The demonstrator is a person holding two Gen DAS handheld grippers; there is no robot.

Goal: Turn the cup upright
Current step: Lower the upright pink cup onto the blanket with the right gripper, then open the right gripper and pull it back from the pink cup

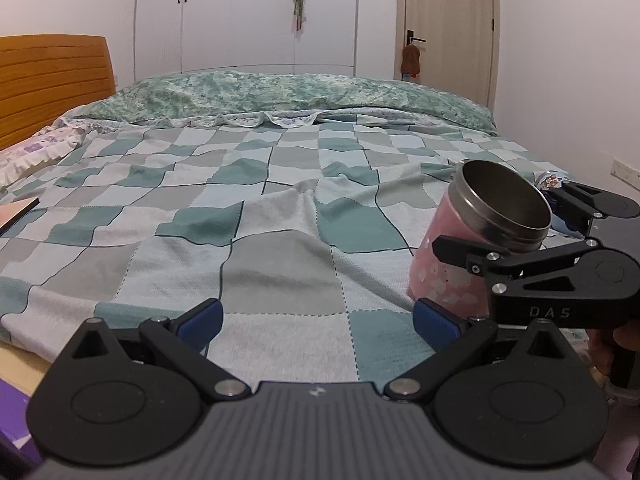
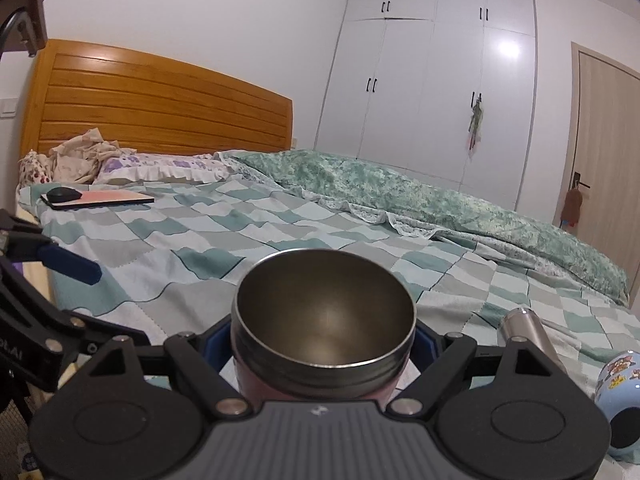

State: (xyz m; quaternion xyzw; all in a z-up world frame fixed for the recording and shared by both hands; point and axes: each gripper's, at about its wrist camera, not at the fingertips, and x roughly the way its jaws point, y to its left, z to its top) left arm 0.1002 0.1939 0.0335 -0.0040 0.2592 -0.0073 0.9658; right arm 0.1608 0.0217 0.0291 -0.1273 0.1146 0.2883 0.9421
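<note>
My right tongs (image 2: 322, 346) are clamped on the pink cup (image 2: 324, 320), the blue pads pressing either side of its body just under the steel collar. In the left wrist view the same tongs (image 1: 516, 232) come in from the right and hold the cup (image 1: 476, 248) by its upper part. Its mouth faces up, though it leans a little toward the left tongs' camera, and its base seems to touch or sit just above the checked bedspread (image 1: 280, 240); I cannot tell which.

My left tongs (image 1: 316, 324) are spread wide with nothing between them, resting low at the near edge of the bed, just beside the cup on its left.

I judge the flip itself nearly finished: the opening is on top, so what is left is setting it down. The next move calls for levelling the cup so its base lies flat, pressing it gently into the soft cover, then parting the pads slowly. The rumpled fabric is a poor footing, so I would watch for the cup tipping as I let go.

Further out in the right wrist view, a steel flask (image 2: 532, 332) and a blue patterned mug (image 2: 620, 392) lie on their sides to the right. A tablet (image 2: 100, 199) with a mouse (image 2: 63, 194) on it sits near the pillows (image 2: 160, 168).
</note>
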